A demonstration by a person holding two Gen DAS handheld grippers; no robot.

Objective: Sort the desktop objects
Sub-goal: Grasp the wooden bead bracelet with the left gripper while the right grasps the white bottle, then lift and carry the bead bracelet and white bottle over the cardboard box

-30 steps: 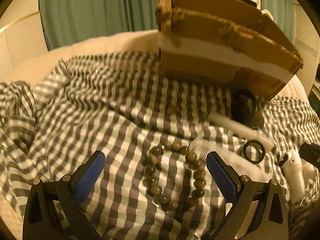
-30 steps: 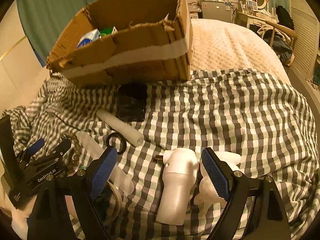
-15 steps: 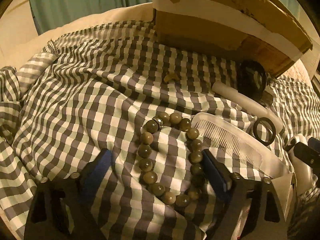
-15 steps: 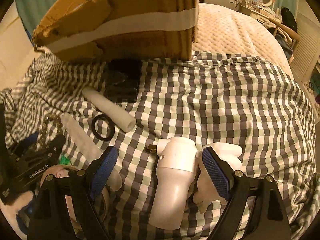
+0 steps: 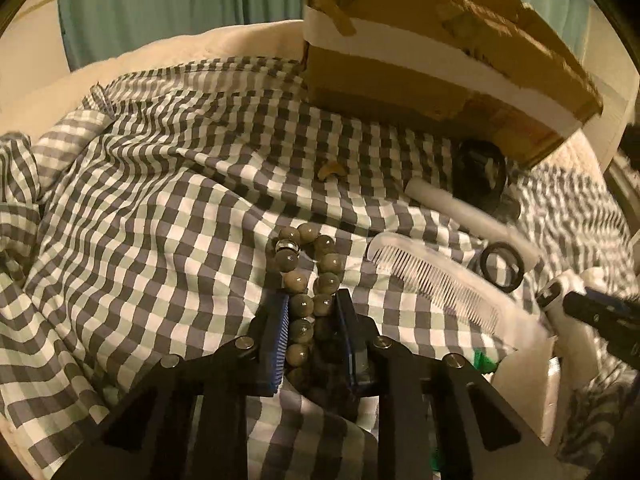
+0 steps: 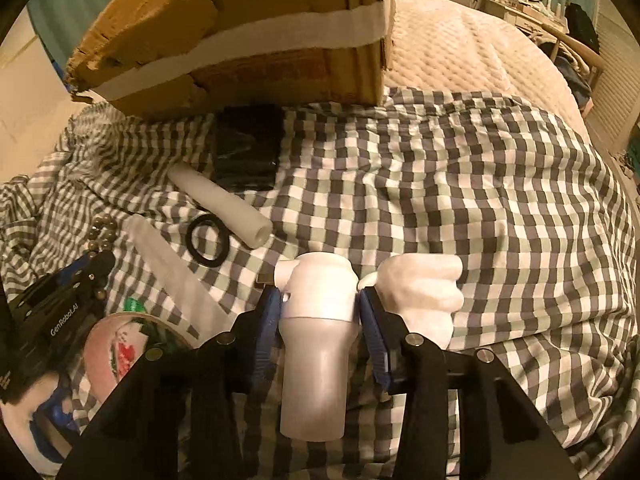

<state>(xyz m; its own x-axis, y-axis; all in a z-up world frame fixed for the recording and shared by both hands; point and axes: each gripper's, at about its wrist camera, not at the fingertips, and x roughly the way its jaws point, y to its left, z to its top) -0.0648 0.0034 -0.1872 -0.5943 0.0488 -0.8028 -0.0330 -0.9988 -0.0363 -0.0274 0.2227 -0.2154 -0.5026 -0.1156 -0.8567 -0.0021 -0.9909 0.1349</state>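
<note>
1. The left gripper [image 5: 311,320] is pinching a bead bracelet [image 5: 306,280] between its blue pads, squeezing the loop into a narrow oval. The far end of the loop is lying on the checked cloth [image 5: 160,216].
2. The right gripper [image 6: 318,306] is pinching a white plastic device [image 6: 316,328], its blue pads pressing on the wider head. The device's narrower grey-white body is pointing toward the near edge.
3. Touching the device's right side, a white hand-shaped figure [image 6: 424,296] is lying on the same cloth.
4. Just right of the bracelet, a white comb [image 5: 436,284] is lying at a slant with its teeth facing the near left.
5. Beyond the comb, a black ring [image 5: 502,266] is resting against a white tube [image 5: 468,214] that is lying diagonally.
6. Past the tube, a dark black object [image 6: 246,152] is sitting at the foot of a torn cardboard box [image 6: 240,36], which is standing at the far side with a white tape band across its front.
7. A small tan scrap [image 5: 331,170] is lying on the cloth, well beyond the bracelet and near the box.
8. In the right wrist view, the left gripper is showing at the near left, and beside it a round item with a red-and-green picture [image 6: 128,344] is lying; what it is cannot be told.
</note>
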